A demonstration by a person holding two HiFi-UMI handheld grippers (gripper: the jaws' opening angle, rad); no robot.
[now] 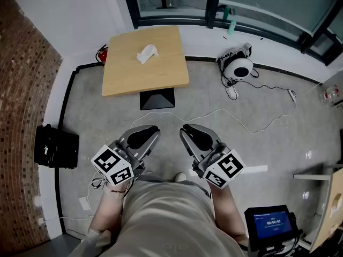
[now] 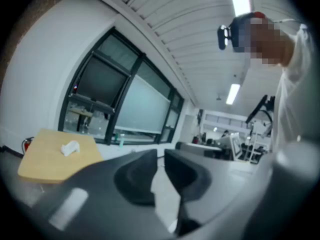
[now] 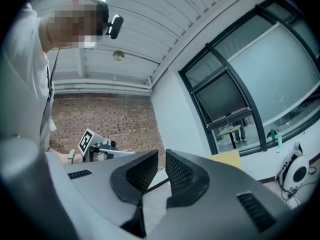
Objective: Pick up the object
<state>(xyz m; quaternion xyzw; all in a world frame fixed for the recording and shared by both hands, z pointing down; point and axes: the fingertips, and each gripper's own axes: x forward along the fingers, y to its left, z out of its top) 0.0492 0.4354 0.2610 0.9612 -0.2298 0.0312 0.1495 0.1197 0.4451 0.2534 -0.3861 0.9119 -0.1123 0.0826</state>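
near the bottom of the head view, the left gripper (image 1: 153, 130) and the right gripper (image 1: 185, 129) are hovering side by side just above the person's torso (image 1: 166, 218). each is holding its jaws pressed together on nothing, as each gripper view is showing up close. only the right gripper view is catching the brick wall (image 3: 115, 119) and the left tool's marker cube (image 3: 86, 141). the object (image 1: 147, 53) is showing in the head and left gripper views. it is lying well apart from both grippers, in the upper middle of the head view, resting on the light wooden table (image 1: 161, 74). it is looking small, white and crumpled. the dark-framed window (image 1: 177, 4) is standing beyond.
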